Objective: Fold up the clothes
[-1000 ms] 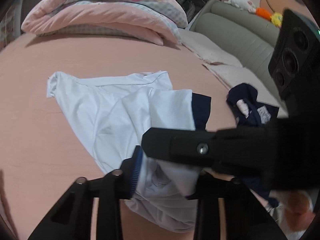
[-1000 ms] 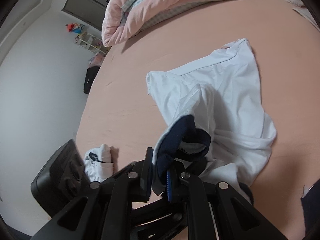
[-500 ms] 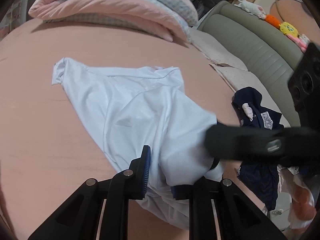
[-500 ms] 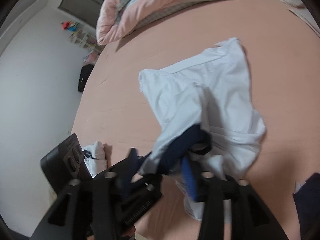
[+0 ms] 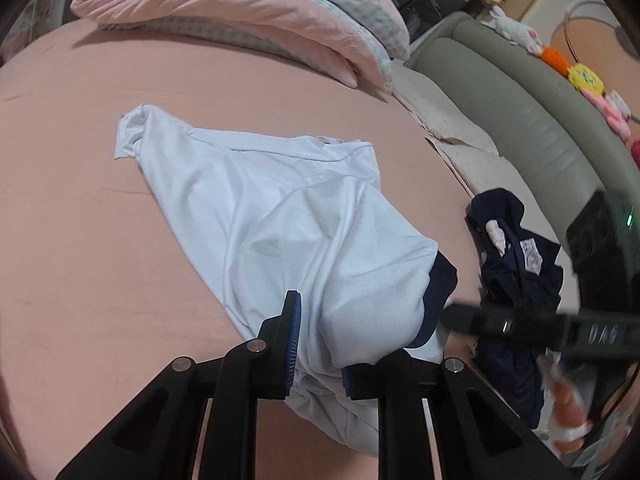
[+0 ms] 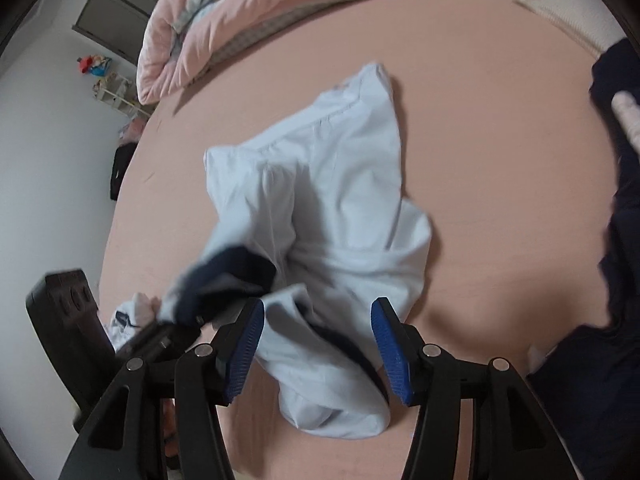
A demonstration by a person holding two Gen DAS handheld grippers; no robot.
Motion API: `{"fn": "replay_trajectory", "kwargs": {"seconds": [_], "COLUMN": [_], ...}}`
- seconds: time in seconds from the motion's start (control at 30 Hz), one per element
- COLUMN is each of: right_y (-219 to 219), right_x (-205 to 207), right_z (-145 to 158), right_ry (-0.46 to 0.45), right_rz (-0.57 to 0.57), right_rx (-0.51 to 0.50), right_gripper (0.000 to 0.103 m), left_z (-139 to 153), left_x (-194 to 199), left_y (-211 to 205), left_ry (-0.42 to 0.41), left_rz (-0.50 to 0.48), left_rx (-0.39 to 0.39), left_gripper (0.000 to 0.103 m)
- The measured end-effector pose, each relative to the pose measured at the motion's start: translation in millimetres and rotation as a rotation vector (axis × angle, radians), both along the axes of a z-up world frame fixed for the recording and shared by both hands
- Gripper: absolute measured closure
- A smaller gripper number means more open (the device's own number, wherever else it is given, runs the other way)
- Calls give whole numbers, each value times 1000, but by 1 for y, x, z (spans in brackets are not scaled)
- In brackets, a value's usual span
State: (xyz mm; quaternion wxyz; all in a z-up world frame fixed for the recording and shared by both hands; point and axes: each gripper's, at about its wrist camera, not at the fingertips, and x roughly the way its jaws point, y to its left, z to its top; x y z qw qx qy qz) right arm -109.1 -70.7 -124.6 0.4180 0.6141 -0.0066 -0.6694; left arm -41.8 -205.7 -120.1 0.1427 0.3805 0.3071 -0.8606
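Note:
A white shirt (image 5: 280, 220) with navy sleeve cuffs (image 5: 438, 288) lies crumpled on the pink bed sheet (image 5: 80, 240). My left gripper (image 5: 320, 340) is at its near end, shut on a bunch of the white cloth, and the right pad is hidden under the fabric. My right gripper (image 6: 318, 320) stands open, its blue pads wide apart over the shirt's (image 6: 332, 200) near folds, gripping nothing. In the left wrist view one of its fingers (image 5: 480, 320) reaches in from the right, beside the navy cuff. The lifted cuff (image 6: 228, 276) looks blurred in the right wrist view.
A folded pink quilt (image 5: 240, 12) lies at the far end of the bed. A dark navy garment (image 5: 516, 272) sits to the right of the shirt, and a grey-green padded edge (image 5: 520, 120) with plush toys beyond it. A small white bundle (image 6: 128, 320) lies at the left.
My right gripper, shut on the navy cuff a second ago, has opened, let it go and drawn back to the right. My left gripper has closed in on the bunched white cloth.

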Motion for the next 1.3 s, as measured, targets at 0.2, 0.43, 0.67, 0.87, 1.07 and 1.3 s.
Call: {"fn": "replay_trajectory", "kwargs": {"seconds": [0.2,0.43,0.67,0.87,1.07,1.3], "right_y": [-9,-24,-32,-34,-40,-52], "right_x": [12,28,44,54,73,90], "right_z": [-15,-11,-11,-12,-16,-20], "right_ry": [-7,95,133,65,100,189], "right_rz": [45,114,197,260,306,346], "right_rx": [-42,-65,-83,-145,-85,7], "right_gripper": [48,57,94,95,95,95], "left_z": [0,-4,-8,-12,-7,-3], "left_x": [9,20,34,48,66,75], "left_y": [-12,-21,-28,-35,-38,-30], "left_ry": [7,24,59,89,104,87], "left_rz": [48,73,103,130,158,139], "left_rx": [11,61,134,199,218,199], "left_gripper": [88,88,88,88,88,88]}}
